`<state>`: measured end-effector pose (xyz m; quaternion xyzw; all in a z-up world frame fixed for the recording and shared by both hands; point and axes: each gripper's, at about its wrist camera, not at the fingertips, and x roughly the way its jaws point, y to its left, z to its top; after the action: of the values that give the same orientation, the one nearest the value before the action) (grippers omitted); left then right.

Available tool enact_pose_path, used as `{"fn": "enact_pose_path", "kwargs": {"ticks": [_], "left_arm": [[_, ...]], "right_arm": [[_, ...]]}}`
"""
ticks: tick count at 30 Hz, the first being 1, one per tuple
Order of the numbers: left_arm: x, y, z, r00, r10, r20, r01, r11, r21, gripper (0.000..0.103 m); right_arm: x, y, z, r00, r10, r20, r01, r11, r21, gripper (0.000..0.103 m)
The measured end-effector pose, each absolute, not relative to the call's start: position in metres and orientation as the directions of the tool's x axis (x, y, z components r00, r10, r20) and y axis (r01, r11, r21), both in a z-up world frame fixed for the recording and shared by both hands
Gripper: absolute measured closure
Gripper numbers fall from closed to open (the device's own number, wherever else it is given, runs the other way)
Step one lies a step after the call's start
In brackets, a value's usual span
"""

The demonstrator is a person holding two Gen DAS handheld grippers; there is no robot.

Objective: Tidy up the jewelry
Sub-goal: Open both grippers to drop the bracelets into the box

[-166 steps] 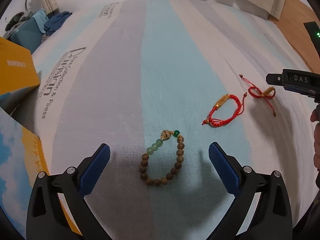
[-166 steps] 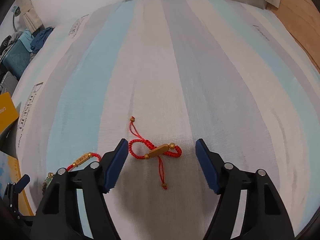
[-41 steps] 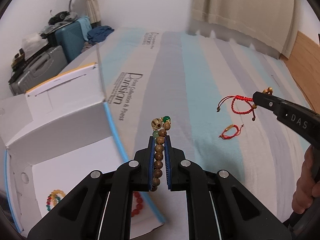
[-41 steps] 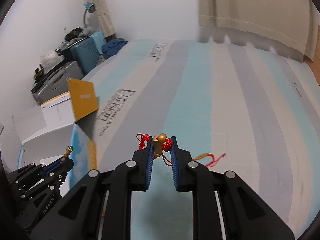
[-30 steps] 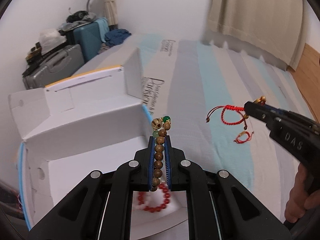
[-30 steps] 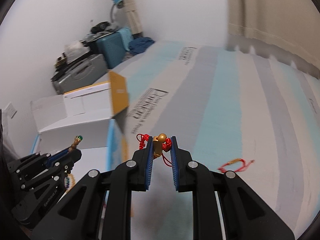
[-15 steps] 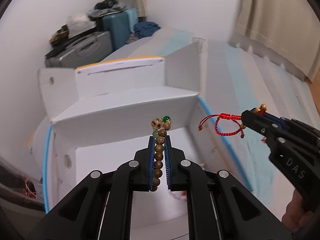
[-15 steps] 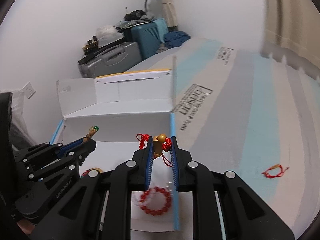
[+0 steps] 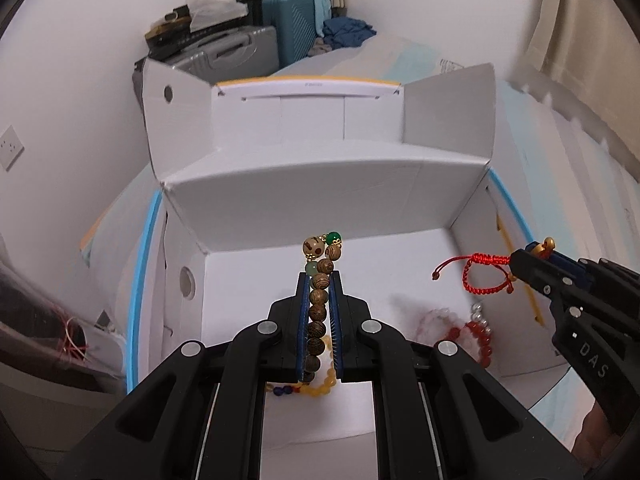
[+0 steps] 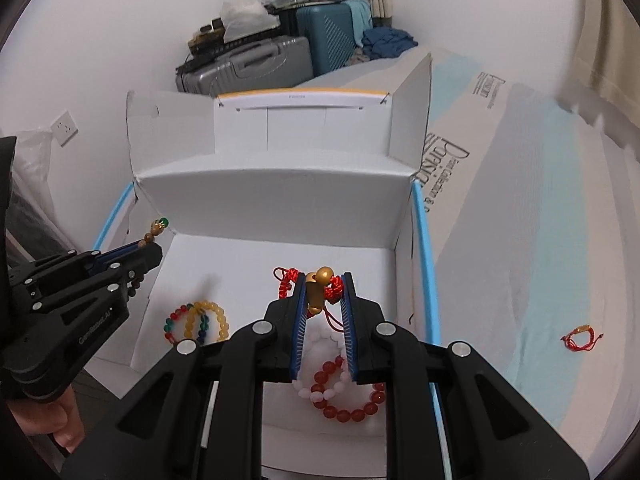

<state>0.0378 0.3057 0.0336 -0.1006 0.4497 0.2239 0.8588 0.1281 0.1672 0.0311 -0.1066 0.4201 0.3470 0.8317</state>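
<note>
Drop-off step: left hand-held gripper (image 9: 319,280) pinching brown wooden-bead bracelet (image 9: 318,304) & right hand-held gripper (image 10: 323,284) pinching red cord bracelet w/ gold charm (image 10: 316,286), both over open white cardboard box (image 9: 320,192); next, prob. lower & release inside.

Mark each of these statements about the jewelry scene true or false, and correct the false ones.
1. The left gripper is shut on a wooden bead bracelet. True.
2. The right gripper is empty. False: it is shut on a red cord bracelet with a gold charm.
3. The white box already holds bracelets, among them a red bead bracelet. True.
4. No jewelry is left on the striped bed cover. False: a small red bracelet lies there, outside the box.
5. The box flaps are folded shut. False: they stand open, and both grippers are over the box's open interior.
</note>
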Motion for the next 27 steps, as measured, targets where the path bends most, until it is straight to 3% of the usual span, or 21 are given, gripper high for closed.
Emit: {"fn": "enact_pose_path", "kwargs": {"ticks": [27], "left_arm": [[0.031,0.315,-0.028,0.308,0.261,-0.915,-0.446,0.889,0.103,0.091]], "right_arm": [[0.135,0.190,-0.021,0.283,0.368,-0.885,-0.673,0.734,0.090,0.087]]}}
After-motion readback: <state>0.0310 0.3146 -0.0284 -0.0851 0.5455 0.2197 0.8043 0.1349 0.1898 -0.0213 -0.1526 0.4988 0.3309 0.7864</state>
